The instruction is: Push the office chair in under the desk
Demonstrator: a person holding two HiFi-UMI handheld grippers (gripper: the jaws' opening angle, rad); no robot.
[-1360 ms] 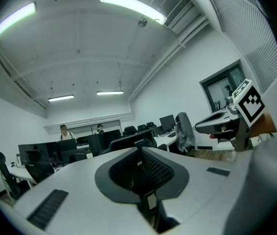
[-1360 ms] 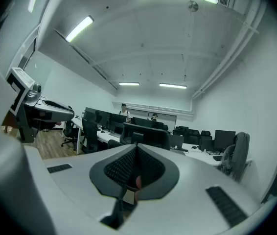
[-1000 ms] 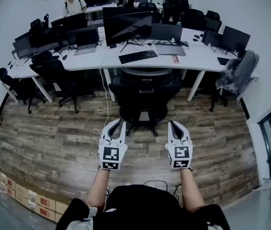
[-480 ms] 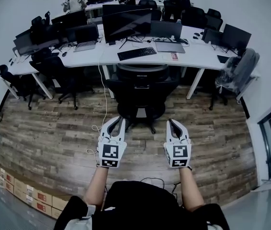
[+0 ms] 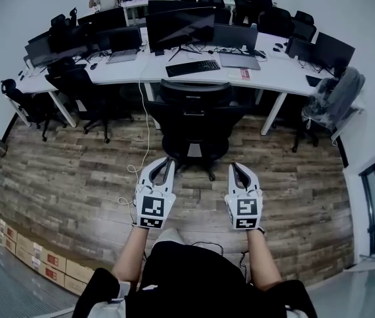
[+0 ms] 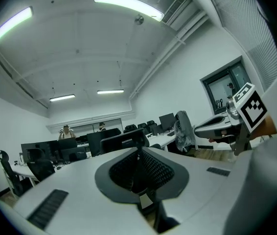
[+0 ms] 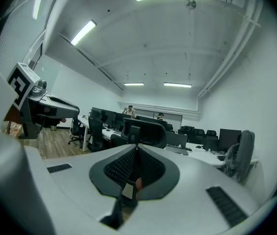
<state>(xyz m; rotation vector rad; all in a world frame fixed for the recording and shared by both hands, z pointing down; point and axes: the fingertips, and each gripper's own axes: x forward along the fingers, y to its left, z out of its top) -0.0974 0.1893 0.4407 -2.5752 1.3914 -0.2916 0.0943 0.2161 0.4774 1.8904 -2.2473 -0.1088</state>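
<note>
The black office chair (image 5: pixel 197 118) stands with its back to me, in front of the white desk (image 5: pixel 277 85), with its seat partly under the desk edge. My left gripper (image 5: pixel 167 160) and right gripper (image 5: pixel 235 168) are held side by side just short of the chair, both shut and empty, not touching it. In the left gripper view the chair's headrest (image 6: pixel 124 142) shows beyond the shut left gripper (image 6: pixel 139 153), with the right gripper (image 6: pixel 221 126) beside it. The right gripper view shows the headrest (image 7: pixel 146 130) above the shut right gripper (image 7: pixel 136 155), and the left gripper (image 7: pixel 50 106) at the left.
Monitors (image 5: pixel 181 28), a keyboard (image 5: pixel 193 67) and a laptop (image 5: pixel 239 59) sit on the desk. Other black chairs (image 5: pixel 78 95) stand to the left, and a chair with a grey jacket (image 5: pixel 333 101) to the right. A white cable (image 5: pixel 144 131) hangs down to the wooden floor. Boxes (image 5: pixel 35 257) line the left wall.
I have come a little closer to the chair, which now looks larger in the head view. Both grippers have moved slightly forward and stay shut.
</note>
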